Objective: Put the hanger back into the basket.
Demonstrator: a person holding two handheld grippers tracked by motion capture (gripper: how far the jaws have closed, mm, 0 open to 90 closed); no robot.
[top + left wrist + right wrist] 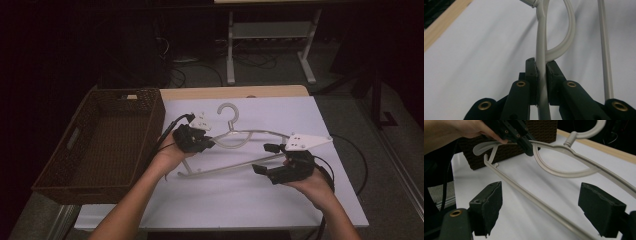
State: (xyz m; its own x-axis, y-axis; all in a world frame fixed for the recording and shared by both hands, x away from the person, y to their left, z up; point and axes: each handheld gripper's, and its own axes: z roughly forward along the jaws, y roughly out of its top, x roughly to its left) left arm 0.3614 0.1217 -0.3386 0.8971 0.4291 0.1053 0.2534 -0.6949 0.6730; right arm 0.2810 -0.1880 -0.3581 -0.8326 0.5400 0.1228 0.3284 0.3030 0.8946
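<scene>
1. Two grippers were on one job here: a pale grey plastic hanger point(235, 137) lying over the white table point(240, 200), with a dark wicker basket point(100, 145) sitting off to the person's left.

2. The left gripper point(200, 140) had its jaws closed tight on the hanger's upper arm, not far from the hook. In the left gripper view you could see the bar point(541, 62) pinched between the two pads with no gap at all. My guess is that spot was picked because it's close to the middle, so the hanger wouldn't swing much when lifted.

3. The hanger looked tilted, its left end raised off the table in that grip. From the right gripper view the lower bar point(529, 195) ran diagonally with table showing under it, but I couldn't tell if the far end was touching down.

4. The right gripper point(267, 159) had its jaws spread wide, holding nothing. In its own view the lower bar passed right between the two pads point(489, 205), touching neither. Looked to me like it was lined up to grab the bar and steady the other end.

5. The basket sat open and empty just beside the left hand point(170, 152), so I'd bet that's where the hanger was headed, and two holds would help angle something that long over the rim.
</scene>
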